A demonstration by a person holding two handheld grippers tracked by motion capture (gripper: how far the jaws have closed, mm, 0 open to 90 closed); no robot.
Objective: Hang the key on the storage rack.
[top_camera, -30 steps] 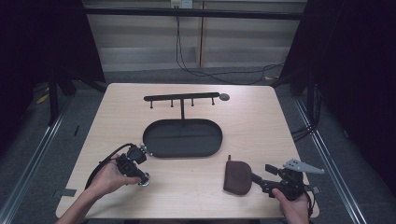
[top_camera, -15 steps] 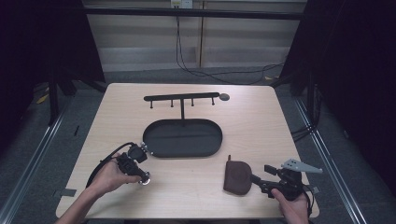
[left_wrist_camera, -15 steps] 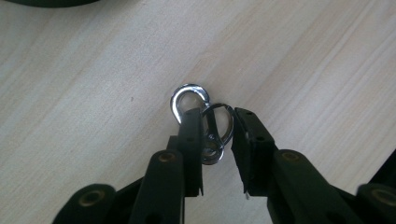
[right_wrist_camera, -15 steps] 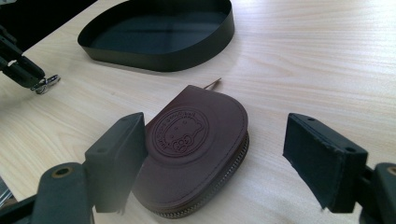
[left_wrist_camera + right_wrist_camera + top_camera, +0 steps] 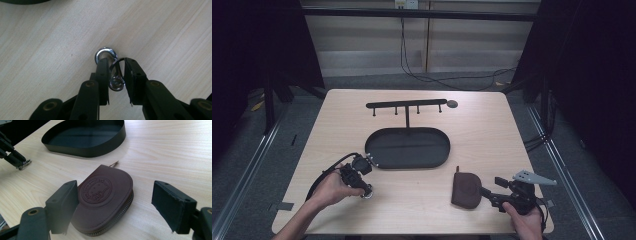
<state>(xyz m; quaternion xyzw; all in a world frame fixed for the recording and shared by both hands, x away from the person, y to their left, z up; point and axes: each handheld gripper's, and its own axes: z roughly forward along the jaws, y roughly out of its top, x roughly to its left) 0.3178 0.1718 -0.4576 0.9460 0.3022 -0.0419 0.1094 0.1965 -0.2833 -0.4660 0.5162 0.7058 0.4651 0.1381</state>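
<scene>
Between the black, rivet-studded jaws of the left gripper [image 5: 116, 75] lies a polished metal snap hook [image 5: 110, 71]: a rounded, shiny hook end pokes out past the tip of one jaw, a small eyelet ring sits lower in the gap, and a thin dark wire ring loops across toward the other jaw. The jaws have just been closing around it and stand narrow, one jaw lying against the hook's shank, the other near the wire ring; whether the pads actually press on it cannot be told. The hook rests flat on the pale, fine-grained wooden table [image 5: 492, 135], just in front of the left end of the oval tray [image 5: 407, 148], a shallow matte-black metal dish with a low upright wall. The right gripper [image 5: 117, 202] holds its flat, rubbery black jaws wide apart, one on each side of a brown leather coin pouch [image 5: 105, 197] without touching it. The pouch is half-round, smooth and slightly domed, with a round embossed cartoon stamp on its face and a metal zipper running along its curved edge; it lies flat on the table in front of the tray's right end. From above, the left gripper [image 5: 357, 172] and right gripper [image 5: 499, 195] sit well apart in front of the tray, each with a hand behind it. Behind the tray rises a slim black rack [image 5: 407, 106], a straight bar on a thin post, with short pegs.
</scene>
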